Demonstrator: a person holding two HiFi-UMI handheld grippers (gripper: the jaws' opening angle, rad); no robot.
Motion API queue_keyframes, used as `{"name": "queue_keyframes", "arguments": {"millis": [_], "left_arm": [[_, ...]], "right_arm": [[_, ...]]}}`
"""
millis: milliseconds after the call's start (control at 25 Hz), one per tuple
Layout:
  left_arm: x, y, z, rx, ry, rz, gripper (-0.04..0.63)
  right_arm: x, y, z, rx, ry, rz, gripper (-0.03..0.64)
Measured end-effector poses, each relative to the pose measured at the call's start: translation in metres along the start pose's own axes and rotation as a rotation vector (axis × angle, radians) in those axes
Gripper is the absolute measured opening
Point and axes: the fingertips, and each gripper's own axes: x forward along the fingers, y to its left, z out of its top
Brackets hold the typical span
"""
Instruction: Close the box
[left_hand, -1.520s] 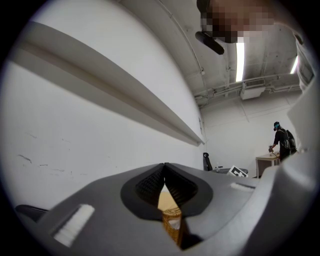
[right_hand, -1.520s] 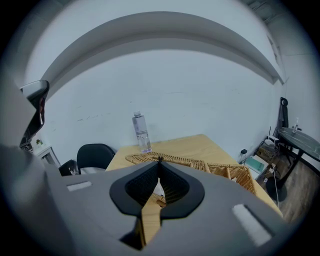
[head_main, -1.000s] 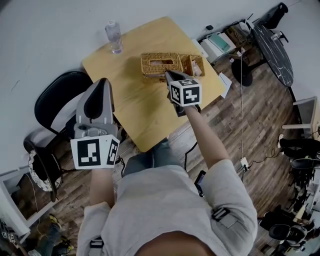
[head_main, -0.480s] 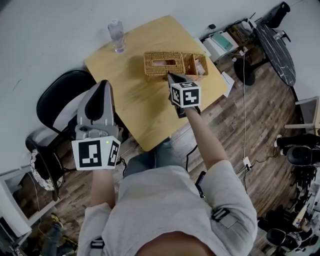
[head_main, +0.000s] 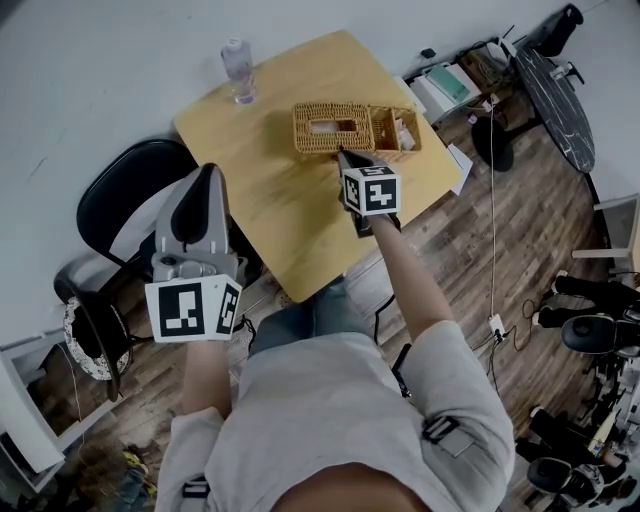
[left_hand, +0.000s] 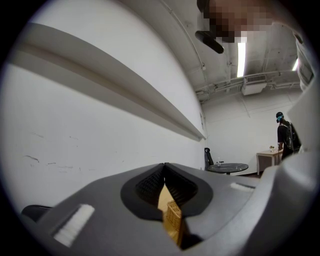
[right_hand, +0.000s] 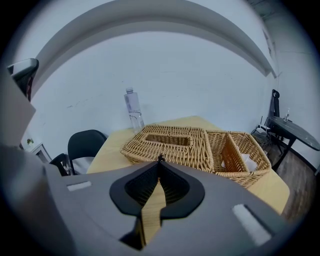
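Observation:
A wicker box (head_main: 355, 128) stands at the far side of the wooden table (head_main: 290, 200). Its slotted lid (head_main: 330, 127) lies folded out flat to the left, and the open base (head_main: 397, 129) on the right holds something white. My right gripper (head_main: 343, 153) hovers just in front of the lid, shut with nothing in it. In the right gripper view the lid (right_hand: 172, 142) and the base (right_hand: 240, 152) lie straight beyond the closed tips of the right gripper (right_hand: 160, 159). My left gripper (head_main: 207, 176) is held off the table's left edge, shut and empty; the left gripper (left_hand: 164, 165) points at a white wall.
A clear water bottle (head_main: 238, 70) stands at the table's far left corner. A black chair (head_main: 130, 195) sits left of the table under my left gripper. Boxes, cables and a dark round table (head_main: 555, 95) crowd the floor on the right.
The head view has shifted slightly, so the table sits a little higher and further right. Both grippers keep their places and stay shut.

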Motion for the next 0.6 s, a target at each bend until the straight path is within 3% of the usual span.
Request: {"name": "queue_keyframes", "arguments": {"millis": [600], "left_arm": [[0.006, -0.003, 0.009, 0.004, -0.023, -0.016, 0.058]], "right_arm": [[-0.012, -0.001, 0.008, 0.026, -0.046, 0.01, 0.02]]}}
